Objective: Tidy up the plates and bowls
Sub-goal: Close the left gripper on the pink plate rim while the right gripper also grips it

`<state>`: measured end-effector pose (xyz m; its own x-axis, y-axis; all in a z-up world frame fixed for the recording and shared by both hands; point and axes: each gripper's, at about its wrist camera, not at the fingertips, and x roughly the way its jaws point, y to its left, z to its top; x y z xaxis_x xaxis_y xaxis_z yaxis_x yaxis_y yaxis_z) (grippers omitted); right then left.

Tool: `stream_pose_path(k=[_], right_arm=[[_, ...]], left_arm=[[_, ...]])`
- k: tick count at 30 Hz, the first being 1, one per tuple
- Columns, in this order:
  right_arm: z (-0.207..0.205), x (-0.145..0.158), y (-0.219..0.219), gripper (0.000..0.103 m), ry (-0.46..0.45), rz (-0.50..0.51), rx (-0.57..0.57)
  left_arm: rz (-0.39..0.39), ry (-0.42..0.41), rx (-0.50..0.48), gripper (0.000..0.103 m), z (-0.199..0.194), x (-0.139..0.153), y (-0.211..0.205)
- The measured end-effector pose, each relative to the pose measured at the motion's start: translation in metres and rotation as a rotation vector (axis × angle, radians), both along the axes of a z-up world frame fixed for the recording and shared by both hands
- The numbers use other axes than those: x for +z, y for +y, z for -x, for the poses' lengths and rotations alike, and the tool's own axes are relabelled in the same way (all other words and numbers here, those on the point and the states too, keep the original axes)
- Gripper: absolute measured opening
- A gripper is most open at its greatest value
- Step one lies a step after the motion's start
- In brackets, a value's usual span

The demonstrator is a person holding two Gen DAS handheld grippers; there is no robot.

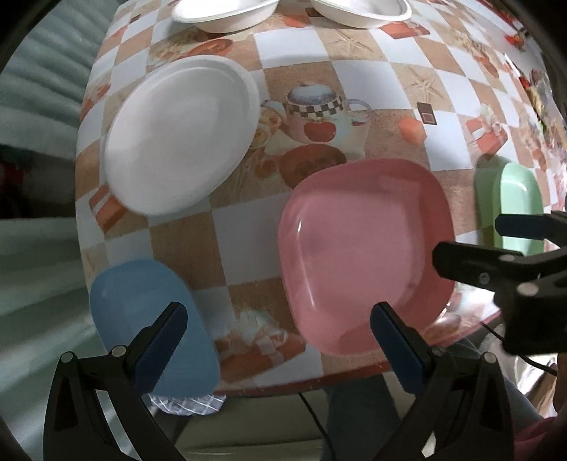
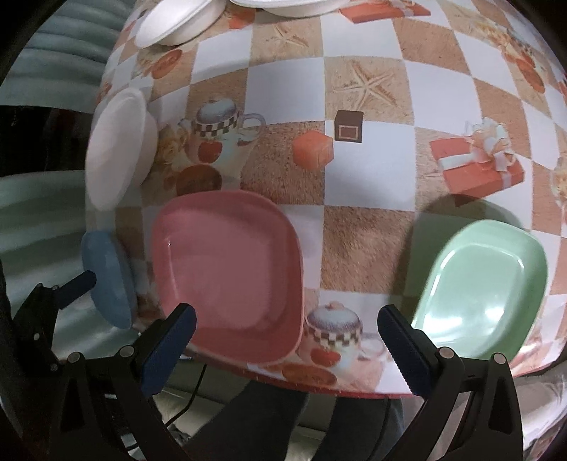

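Observation:
A pink square plate (image 1: pixel 365 255) (image 2: pixel 230 273) lies near the table's front edge. To its left sits a blue plate (image 1: pixel 149 326) (image 2: pixel 110 280), partly over the edge. A green plate (image 1: pixel 519 205) (image 2: pixel 485 287) lies at the right. A white round plate (image 1: pixel 180 134) (image 2: pixel 117 149) rests further back on the left, and two white bowls (image 1: pixel 226 12) (image 2: pixel 177 21) stand at the far edge. My left gripper (image 1: pixel 278 340) is open above the front edge, between the blue and pink plates. My right gripper (image 2: pixel 287 347) is open too, between the pink and green plates. Neither holds anything.
The table wears a checkered cloth (image 1: pixel 294 49) (image 2: pixel 368 241) printed with teapots, gift boxes and starfish. A person's dark trouser legs (image 2: pixel 276 422) show under the front edge. A cable (image 1: pixel 312 411) hangs below. A pale ribbed cushion (image 1: pixel 42 85) lies left of the table.

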<state>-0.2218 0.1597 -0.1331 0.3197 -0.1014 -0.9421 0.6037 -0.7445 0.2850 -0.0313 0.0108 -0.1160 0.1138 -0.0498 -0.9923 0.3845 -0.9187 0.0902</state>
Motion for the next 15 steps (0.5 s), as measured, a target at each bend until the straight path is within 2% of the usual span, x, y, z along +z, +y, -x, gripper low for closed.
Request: stream_pose_path(k=[5, 8, 15], right_arm=[[0.004, -0.014, 0.002, 0.103, 0.013, -0.045, -0.016], [0.004, -0.020, 0.003, 0.103, 0.012, -0.063, -0.006], [-0.002, -0.033, 0.001, 0.103, 0.008, -0.104, -0.007]], left_arm=[[-0.010, 0.020, -0.008, 0.103, 0.011, -0.007, 0.002], [-0.042, 0.039, 0.002, 0.103, 0.014, -0.012, 0.000], [-0.043, 0.056, 0.013, 0.103, 0.021, -0.029, 0.003]])
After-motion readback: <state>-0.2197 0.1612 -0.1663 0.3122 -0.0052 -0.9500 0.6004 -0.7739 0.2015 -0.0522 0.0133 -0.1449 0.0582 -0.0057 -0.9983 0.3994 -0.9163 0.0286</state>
